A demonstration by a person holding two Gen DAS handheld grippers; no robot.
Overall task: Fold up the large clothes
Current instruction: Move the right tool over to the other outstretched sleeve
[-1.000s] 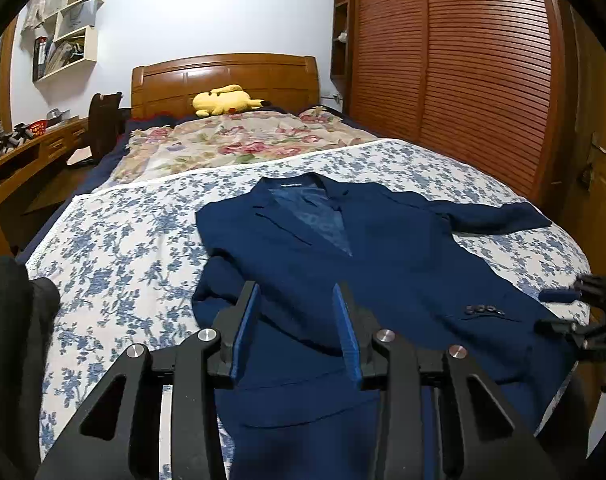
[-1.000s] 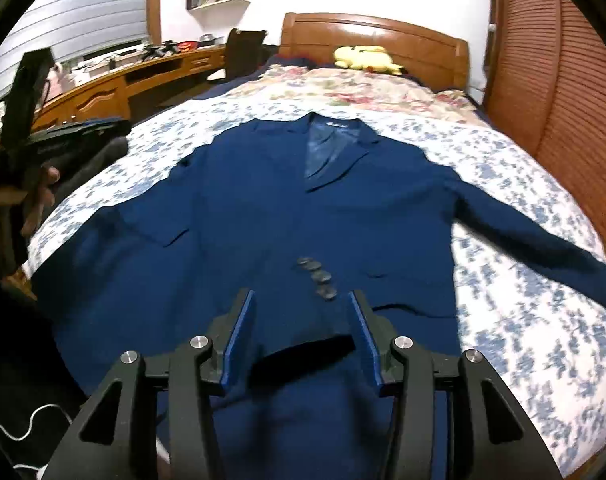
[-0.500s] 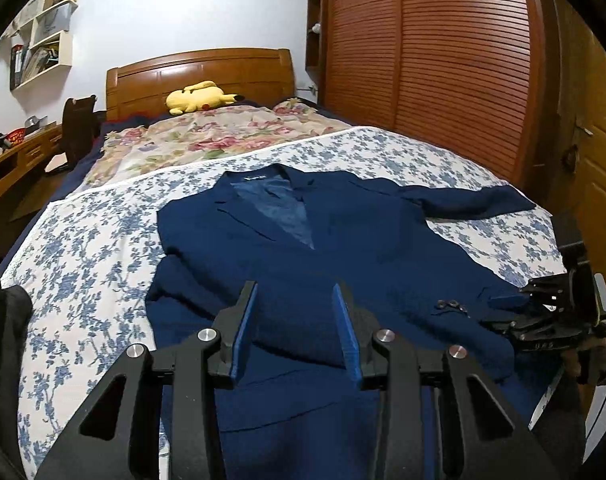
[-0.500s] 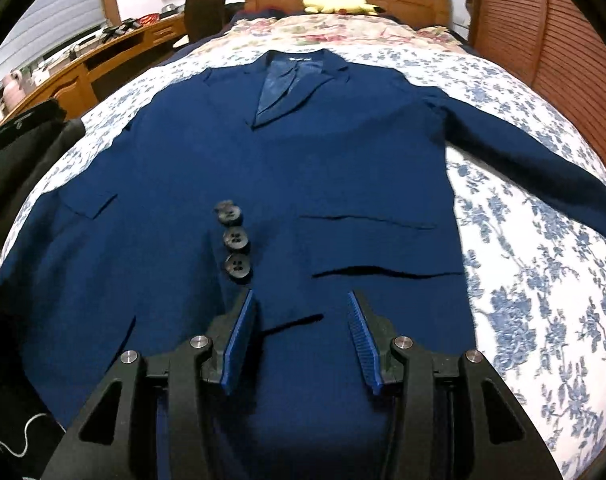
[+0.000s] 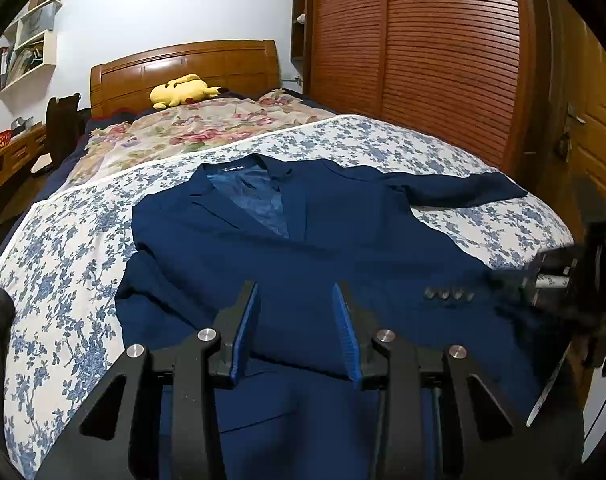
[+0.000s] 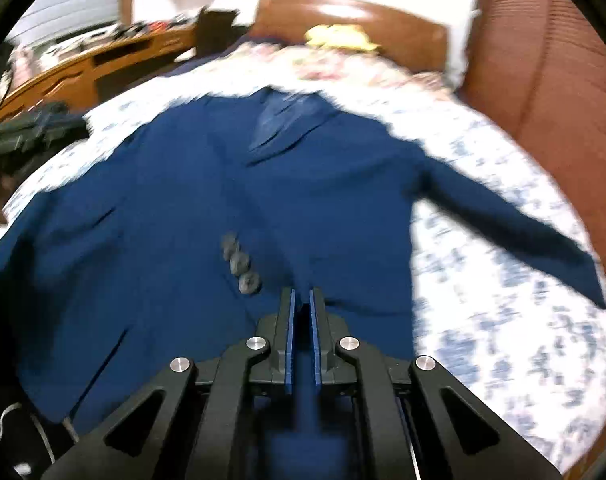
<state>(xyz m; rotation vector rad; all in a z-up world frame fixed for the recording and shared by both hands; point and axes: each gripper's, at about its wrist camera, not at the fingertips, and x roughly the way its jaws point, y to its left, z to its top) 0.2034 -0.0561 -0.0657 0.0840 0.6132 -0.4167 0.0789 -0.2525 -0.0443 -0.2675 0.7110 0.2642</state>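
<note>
On the bed (image 5: 83, 264), w/ its blue-flowered cover, a navy jacket (image 5: 311, 240) lies face up, collar at the far end, hem at the near edge. One sleeve (image 5: 459, 190) stretches out to the right; the other looks folded in across the front, its cuff buttons (image 6: 241, 264) lying mid-jacket.

Left gripper (image 5: 297, 320) hangs over the near-left part of the jacket, fingers spread wide w/ nothing between them. Can't tell if the tips touch the cloth. Right gripper (image 6: 301, 308) sits low at the near hem, just right of the buttons; fingers drawn nearly together w/ dark blue cloth showing in the narrow gap, so it looks to be pinching the jacket's lower front edge. Right-wrist view is blurred, so the hold isn't 100% sure. In the left-wrist view the same gripper shows as a smeared shape at far right, beside the buttons.

Step in hand, as I read it: grabbing the hem for the first fold, one side gripped, other side not yet. Next move prob needs the left fingers lowered onto the near-left hem and pressed shut on the cloth, then both lifting together toward the collar, keeping the edge level so the front doesn't bunch. The right sleeve wants tucking in too at some pt.

Yellow plush toy (image 5: 183, 90) sits far off by the headboard, well clear.
</note>
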